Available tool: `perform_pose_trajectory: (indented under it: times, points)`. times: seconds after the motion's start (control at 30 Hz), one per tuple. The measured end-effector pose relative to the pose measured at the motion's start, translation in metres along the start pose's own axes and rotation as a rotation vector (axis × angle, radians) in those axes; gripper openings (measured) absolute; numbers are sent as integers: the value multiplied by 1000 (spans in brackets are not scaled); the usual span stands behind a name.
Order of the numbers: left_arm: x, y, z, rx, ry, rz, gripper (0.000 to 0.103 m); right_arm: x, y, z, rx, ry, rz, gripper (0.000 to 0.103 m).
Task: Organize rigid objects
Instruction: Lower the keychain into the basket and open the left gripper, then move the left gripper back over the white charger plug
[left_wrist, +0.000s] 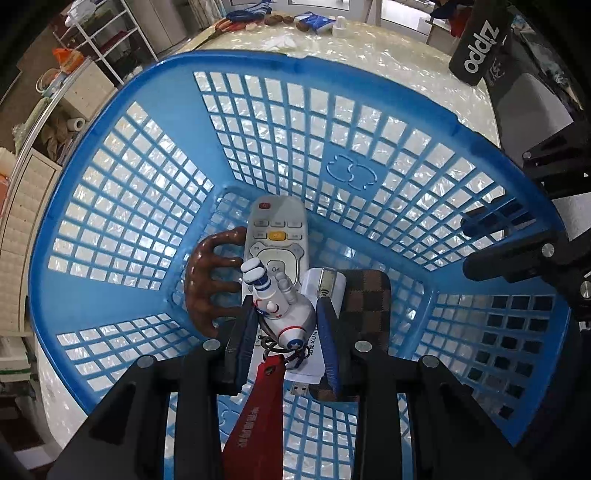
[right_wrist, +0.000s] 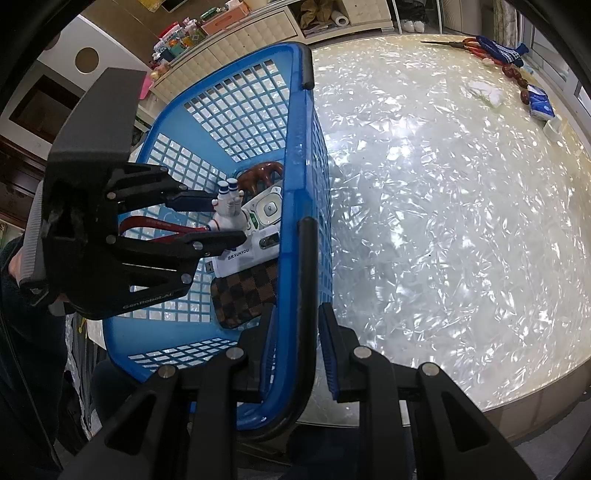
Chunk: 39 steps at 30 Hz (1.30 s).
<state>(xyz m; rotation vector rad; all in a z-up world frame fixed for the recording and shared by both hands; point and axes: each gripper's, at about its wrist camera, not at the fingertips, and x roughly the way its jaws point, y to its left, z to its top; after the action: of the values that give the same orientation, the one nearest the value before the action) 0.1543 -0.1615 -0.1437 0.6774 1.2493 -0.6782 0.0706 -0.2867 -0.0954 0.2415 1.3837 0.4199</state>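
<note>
A: Comb (left_wrist: 207, 280) at nine o'clock of the basket (left_wrist: 110, 266) floor, then remote (left_wrist: 277, 236), dongle (left_wrist: 325, 291), wallet (left_wrist: 365, 295) toward three. Why so packed?

B: We judge it leaves room. Our left gripper (left_wrist: 288, 325) pinches the astronaut (left_wrist: 280, 306) over the remote, strap (left_wrist: 258, 406) trailing toward six.

A: And our right gripper (right_wrist: 295, 354)?

B: Narrowed around the rim and handle (right_wrist: 306, 295), probably steadying the basket on the table (right_wrist: 443, 221).

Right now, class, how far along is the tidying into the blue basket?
Done: remote, brown comb, white dongle and checkered case lie in the basket. In hand: left claw grips the astronaut keychain over them; right claw clamps the rim. Left: release it.
</note>
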Motion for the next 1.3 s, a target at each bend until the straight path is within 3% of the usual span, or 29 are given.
perform_pose_trajectory:
  times: [0.27,0.3,0.37,0.5,0.6,0.73,0.97,1.3]
  points:
    - [10,-18,5,63,61,49,38,7,-1,0,4,10,-6,22]
    - [9,-19,5,67,61,54,42,7,-1,0,5,10,-5,22]
    - [6,-24,3,82,55,60,63,7,0,0,7,10,-4,22]
    - [-2,-34,4,118,35,87,79,7,0,-1,7,7,-2,22]
    - [-8,-32,3,119,33,134,79,7,-1,-2,10,3,4,22]
    - [-20,-13,2,74,2,136,79,6,-1,-2,8,0,3,22]
    - [-69,25,-8,-25,-61,184,79,5,0,-2,6,3,4,22]
    - [-127,78,-85,-222,-100,267,79,4,2,2,3,-3,-20,22]
